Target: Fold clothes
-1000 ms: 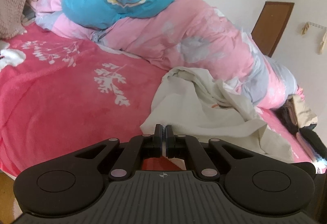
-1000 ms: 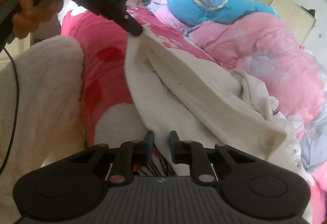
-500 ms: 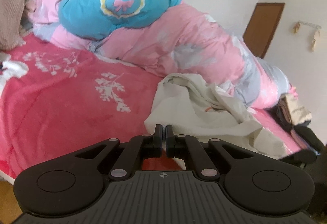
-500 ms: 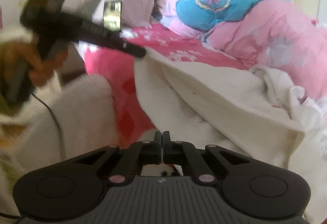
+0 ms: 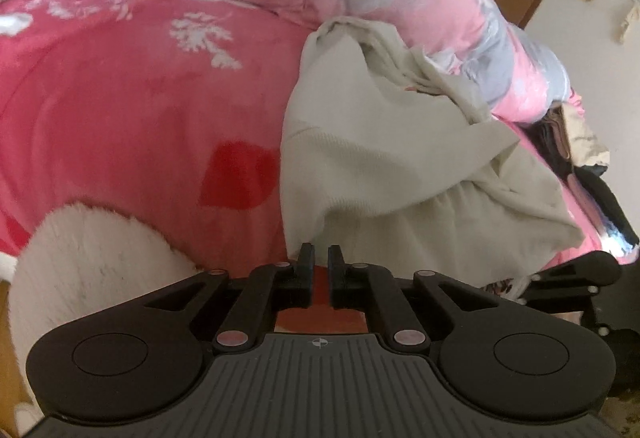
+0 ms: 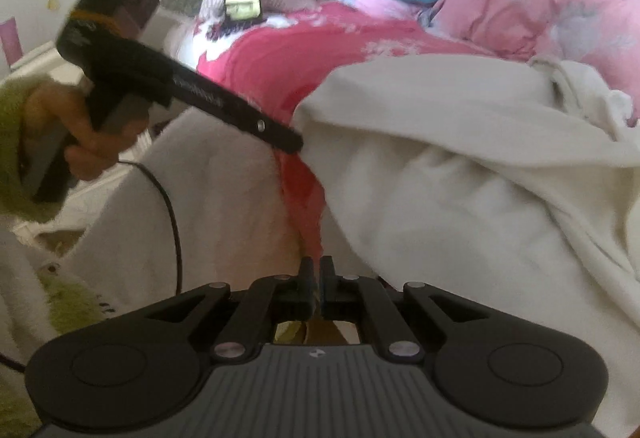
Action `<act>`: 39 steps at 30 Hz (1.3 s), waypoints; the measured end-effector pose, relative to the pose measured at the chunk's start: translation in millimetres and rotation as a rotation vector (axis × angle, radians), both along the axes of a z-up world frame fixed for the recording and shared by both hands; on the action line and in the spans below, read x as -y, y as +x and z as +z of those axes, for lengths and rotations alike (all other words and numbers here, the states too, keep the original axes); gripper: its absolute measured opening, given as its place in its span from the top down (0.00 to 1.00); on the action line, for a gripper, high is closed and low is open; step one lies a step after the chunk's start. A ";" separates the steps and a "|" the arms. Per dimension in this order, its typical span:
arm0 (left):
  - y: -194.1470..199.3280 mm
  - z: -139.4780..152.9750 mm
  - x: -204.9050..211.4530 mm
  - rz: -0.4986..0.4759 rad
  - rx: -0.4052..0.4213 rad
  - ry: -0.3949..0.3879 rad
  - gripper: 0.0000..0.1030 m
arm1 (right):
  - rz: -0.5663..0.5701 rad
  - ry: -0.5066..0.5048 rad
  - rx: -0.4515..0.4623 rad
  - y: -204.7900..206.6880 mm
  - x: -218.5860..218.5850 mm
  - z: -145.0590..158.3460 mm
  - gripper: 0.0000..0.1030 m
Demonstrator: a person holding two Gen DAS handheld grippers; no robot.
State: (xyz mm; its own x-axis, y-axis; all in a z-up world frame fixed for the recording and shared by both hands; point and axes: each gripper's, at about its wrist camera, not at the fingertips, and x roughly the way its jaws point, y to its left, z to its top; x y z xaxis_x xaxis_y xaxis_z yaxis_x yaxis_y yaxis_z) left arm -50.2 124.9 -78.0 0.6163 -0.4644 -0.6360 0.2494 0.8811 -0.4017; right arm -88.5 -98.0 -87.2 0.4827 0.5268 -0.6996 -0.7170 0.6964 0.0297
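1. On the pink fleece bed (image 5: pixel 120 110), the rumpled cream knit garment (image 5: pixel 380 142) lies bunched at right.
2. Left tool (image 5: pixel 319 258) slightly spread, empty; right tool (image 6: pixel 317 270) nearly pressed together, seemingly empty.
3. Risk: pinching one layer would drag the bunch crooked.

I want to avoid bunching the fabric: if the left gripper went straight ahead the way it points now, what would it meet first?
Most likely the cream garment: its lower edge hangs just ahead of the left gripper, whose jaws stand slightly apart. The pink blanket lies to the left. Depth is hard to judge.
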 end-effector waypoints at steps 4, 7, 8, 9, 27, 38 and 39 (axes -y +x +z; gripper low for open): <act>3.0 -2.5 8.4 0.015 -0.021 -0.007 0.72 | -0.116 0.072 0.051 -1.3 25.9 20.1 0.97; 0.9 -0.7 15.9 0.019 -0.016 0.017 0.72 | -0.257 0.124 0.117 -2.0 57.1 37.2 0.90; -0.2 0.5 18.2 0.021 -0.013 0.031 0.72 | -0.302 0.139 0.129 -4.2 68.1 40.9 0.88; -1.8 2.4 19.9 0.029 -0.007 0.046 0.72 | -0.347 0.154 0.142 -6.3 79.2 44.7 0.86; -41.4 70.6 8.0 0.246 0.069 0.087 0.50 | -0.708 0.446 0.248 -10.0 212.7 59.6 0.38; 46.9 64.1 45.3 0.141 0.102 0.069 0.36 | -0.885 0.521 0.151 -11.5 267.5 55.4 0.32; 53.9 58.9 48.3 0.145 0.088 0.074 0.36 | -0.906 0.520 0.139 -8.6 273.1 56.2 0.28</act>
